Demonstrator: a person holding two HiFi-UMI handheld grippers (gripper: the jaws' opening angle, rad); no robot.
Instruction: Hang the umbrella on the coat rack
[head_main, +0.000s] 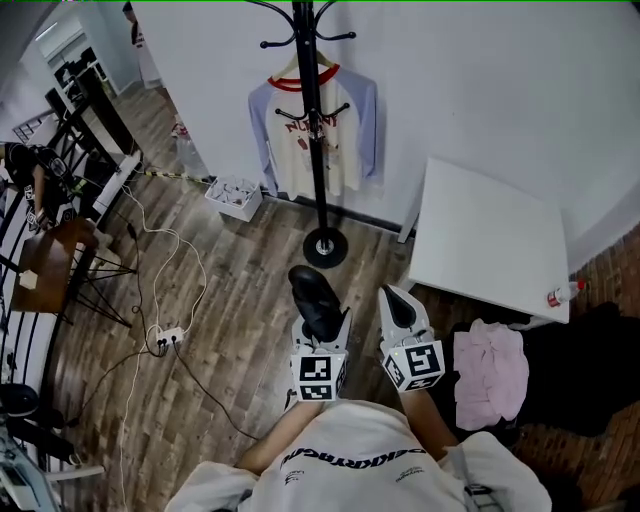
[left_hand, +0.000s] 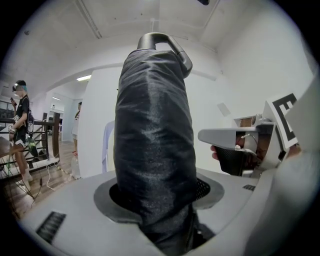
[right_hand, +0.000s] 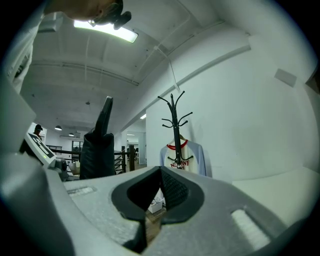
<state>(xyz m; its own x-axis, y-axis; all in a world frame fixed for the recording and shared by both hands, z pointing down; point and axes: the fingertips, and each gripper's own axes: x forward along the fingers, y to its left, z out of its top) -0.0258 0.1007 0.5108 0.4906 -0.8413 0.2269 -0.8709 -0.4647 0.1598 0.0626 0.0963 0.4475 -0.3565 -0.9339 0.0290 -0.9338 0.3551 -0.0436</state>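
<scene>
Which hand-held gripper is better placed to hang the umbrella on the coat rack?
Left. The left hand-held gripper clamps the folded black umbrella, hook handle up, facing the coat rack. The right hand-held gripper is shut and empty beside it.

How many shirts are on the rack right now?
1: the shirt hangs on the rack, behind its pole, on the wall side. Another one directly behind it would be hidden.
</scene>
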